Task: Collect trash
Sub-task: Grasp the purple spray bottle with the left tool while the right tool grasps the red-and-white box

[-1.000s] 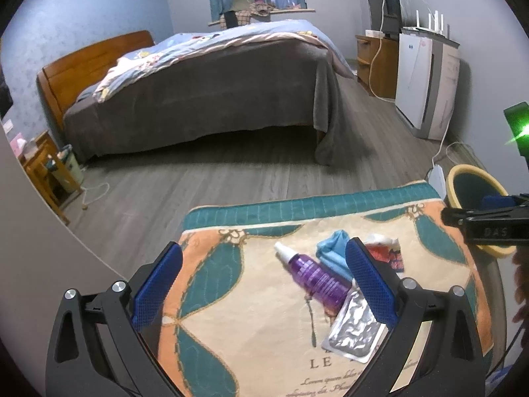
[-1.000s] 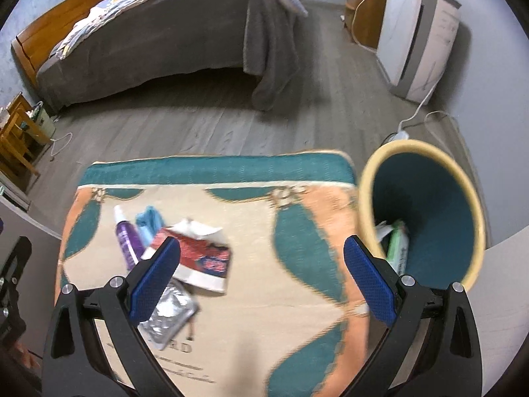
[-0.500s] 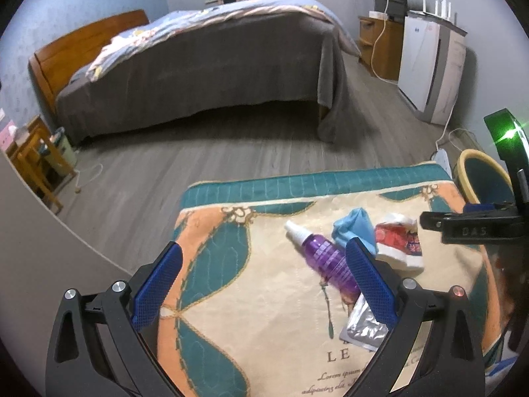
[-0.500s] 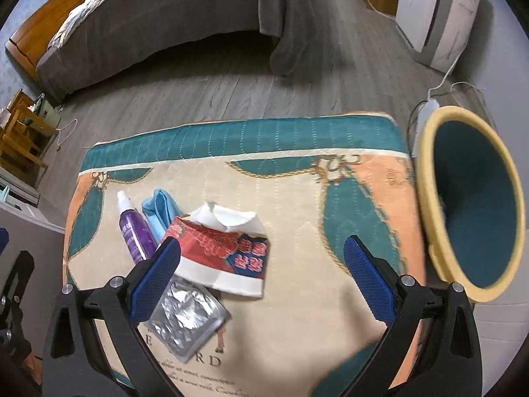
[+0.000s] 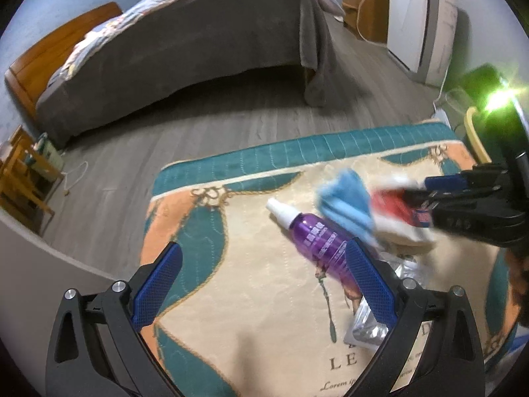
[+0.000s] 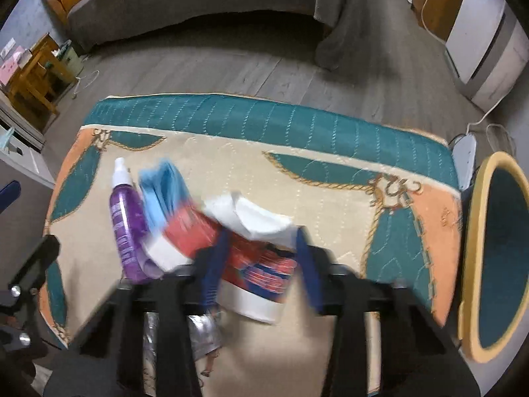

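Observation:
A red and white crumpled packet lies on the patterned rug, and my right gripper is closing its jaws on it, one blue pad against each side. Left of it lie a blue cloth and a purple spray bottle; a silver foil pouch shows under the fingers. In the left wrist view my left gripper hangs open above the rug, its right finger over the purple bottle and foil pouch. The right gripper reaches in from the right onto the packet.
A yellow-rimmed teal bin stands just off the rug's right end, with a power strip and cable behind it. Beyond the rug is grey wood floor, then a bed. A white appliance stands at the right wall, wooden furniture at the left.
Both grippers have sunk toward the rug. The right gripper's wide-open jaws have closed in around the red and white packet. The left gripper stays open.

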`<state>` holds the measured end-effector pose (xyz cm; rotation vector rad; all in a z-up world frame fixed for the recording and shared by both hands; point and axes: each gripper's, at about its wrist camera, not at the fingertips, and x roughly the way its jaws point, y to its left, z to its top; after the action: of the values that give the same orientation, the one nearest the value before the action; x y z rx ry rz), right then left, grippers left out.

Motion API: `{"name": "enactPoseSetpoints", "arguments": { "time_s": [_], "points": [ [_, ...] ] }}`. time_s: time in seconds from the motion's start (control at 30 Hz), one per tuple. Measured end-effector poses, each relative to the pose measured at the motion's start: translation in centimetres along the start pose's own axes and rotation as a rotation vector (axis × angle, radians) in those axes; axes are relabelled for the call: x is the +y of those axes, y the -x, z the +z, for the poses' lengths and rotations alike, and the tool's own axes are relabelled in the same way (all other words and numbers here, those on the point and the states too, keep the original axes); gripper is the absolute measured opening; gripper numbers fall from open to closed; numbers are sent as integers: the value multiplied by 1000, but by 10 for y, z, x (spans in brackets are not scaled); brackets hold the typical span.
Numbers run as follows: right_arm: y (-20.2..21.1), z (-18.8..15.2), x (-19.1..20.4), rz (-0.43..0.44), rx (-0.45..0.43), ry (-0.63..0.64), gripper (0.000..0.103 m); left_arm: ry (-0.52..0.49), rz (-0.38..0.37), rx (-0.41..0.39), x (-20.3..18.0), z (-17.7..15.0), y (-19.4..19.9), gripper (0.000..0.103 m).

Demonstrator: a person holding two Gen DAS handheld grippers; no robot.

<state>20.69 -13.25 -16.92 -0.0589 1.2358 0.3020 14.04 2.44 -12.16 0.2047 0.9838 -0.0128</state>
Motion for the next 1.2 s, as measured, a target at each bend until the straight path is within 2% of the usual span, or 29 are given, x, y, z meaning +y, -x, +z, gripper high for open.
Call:
{"name": "enactPoseSetpoints", "arguments": {
  "time_s": [0.17, 0.23, 0.3, 0.47, 0.5, 0.53, 0.57, 0.6, 0.63, 0.7, 0.8, 0.87, 1.0, 1.07, 1.2],
  "points": [
    [2, -1, -18, -1, 13, -33, 8, 21, -39, 50, -13, 9, -20, 98],
    [5, 0, -26, 14, 11, -56, 0, 54, -60, 66, -16, 12, -27, 98],
    [10, 1, -31, 12, -3, -63, 0, 74, -80, 90, -21, 14, -36, 98],
    [17, 5, -36, 9, -24, -40, 0, 65, -70, 173, -31, 8, -60, 94],
    [19, 6, -34, 14, -37, -25, 0, 70, -76, 186, -30, 6, -64, 89],
    [20, 8, -33, 16, -48, -14, 1, 77, -90, 195, -30, 5, -67, 75],
    [21, 10, -29, 9, -57, 3, 2, 96, -110, 212, -28, 4, -71, 66],
    [21, 11, -25, 4, -64, 13, 2, 112, -118, 227, -26, 3, -74, 50],
    [21, 13, -21, 8, -72, 23, 4, 125, -127, 241, -25, 1, -76, 42],
    [19, 16, -14, -1, -77, 47, 11, 95, -119, 244, -28, -3, -76, 37],
    [15, 21, -7, -37, -94, 83, 18, 76, -116, 240, -27, -4, -74, 37],
    [16, 23, -9, -11, -102, 62, 22, 81, -115, 235, -23, -6, -72, 36],
    [27, 27, -14, 33, -143, 17, 23, 107, -113, 232, -13, -10, -69, 36],
    [31, 29, -10, 46, -162, 12, 28, 126, -122, 230, -9, -11, -66, 36],
    [25, 33, 6, 11, -147, 61, 29, 113, -126, 219, -12, -12, -62, 36]
  ]
}}
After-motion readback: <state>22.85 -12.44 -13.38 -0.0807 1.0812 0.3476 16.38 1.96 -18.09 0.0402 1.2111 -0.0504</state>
